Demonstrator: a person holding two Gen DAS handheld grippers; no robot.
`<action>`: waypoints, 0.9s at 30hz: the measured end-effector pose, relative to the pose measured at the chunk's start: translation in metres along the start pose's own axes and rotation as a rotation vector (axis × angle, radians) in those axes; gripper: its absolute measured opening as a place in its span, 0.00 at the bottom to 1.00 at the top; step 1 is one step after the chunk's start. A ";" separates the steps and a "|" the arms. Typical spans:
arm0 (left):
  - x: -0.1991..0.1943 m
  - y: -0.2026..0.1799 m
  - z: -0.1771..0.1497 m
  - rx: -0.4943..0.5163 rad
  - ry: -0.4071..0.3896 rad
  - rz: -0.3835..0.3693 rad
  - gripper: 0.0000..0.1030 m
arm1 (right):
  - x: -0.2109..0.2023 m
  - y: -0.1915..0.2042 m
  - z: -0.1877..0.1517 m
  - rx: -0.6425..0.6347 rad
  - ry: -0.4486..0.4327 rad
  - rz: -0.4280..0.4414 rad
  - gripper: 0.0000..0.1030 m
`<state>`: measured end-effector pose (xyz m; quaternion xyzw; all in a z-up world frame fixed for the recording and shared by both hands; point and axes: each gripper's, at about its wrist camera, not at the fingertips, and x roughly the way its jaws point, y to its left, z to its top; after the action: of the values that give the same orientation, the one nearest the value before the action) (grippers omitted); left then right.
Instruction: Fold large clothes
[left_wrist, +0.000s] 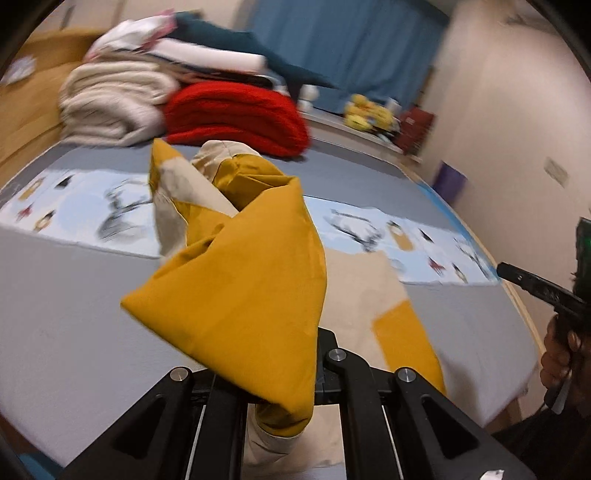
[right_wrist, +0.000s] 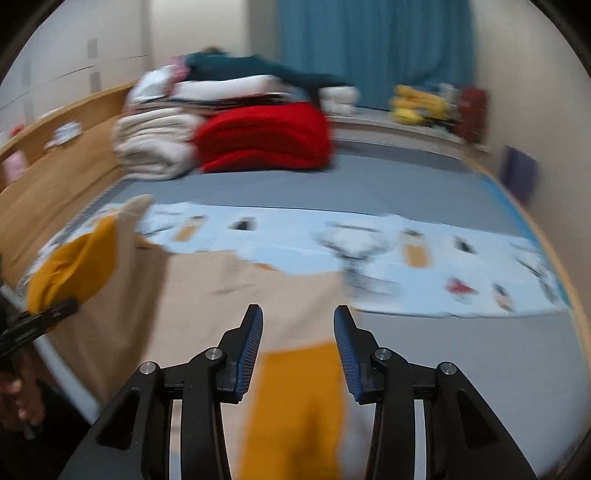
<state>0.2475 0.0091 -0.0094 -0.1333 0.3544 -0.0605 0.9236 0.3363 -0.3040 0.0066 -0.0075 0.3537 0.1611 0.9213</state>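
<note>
A large mustard-and-cream garment lies on the grey bed. My left gripper is shut on a mustard part of it and holds it lifted, so the cloth hides the fingertips. In the right wrist view the garment spreads cream across the bed with a mustard panel below my right gripper. The right gripper is open and empty above that panel. The left gripper shows at the left edge with lifted mustard cloth.
A stack of folded cream, white, teal and red textiles sits at the far side of the bed, also in the right wrist view. A light blue printed sheet crosses the bed. A wooden board runs along the left. Yellow toys sit on a shelf.
</note>
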 end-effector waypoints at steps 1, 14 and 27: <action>0.003 -0.009 -0.001 0.024 0.004 -0.011 0.06 | -0.004 -0.017 -0.010 0.059 0.005 -0.025 0.41; 0.076 -0.123 -0.058 0.333 0.372 -0.247 0.17 | -0.015 -0.075 -0.037 0.191 0.108 -0.057 0.40; 0.032 -0.040 -0.031 0.117 0.322 -0.300 0.48 | 0.060 -0.022 -0.046 0.250 0.348 0.297 0.49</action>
<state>0.2496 -0.0418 -0.0405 -0.1194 0.4692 -0.2379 0.8420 0.3549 -0.3137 -0.0691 0.1310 0.5212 0.2460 0.8066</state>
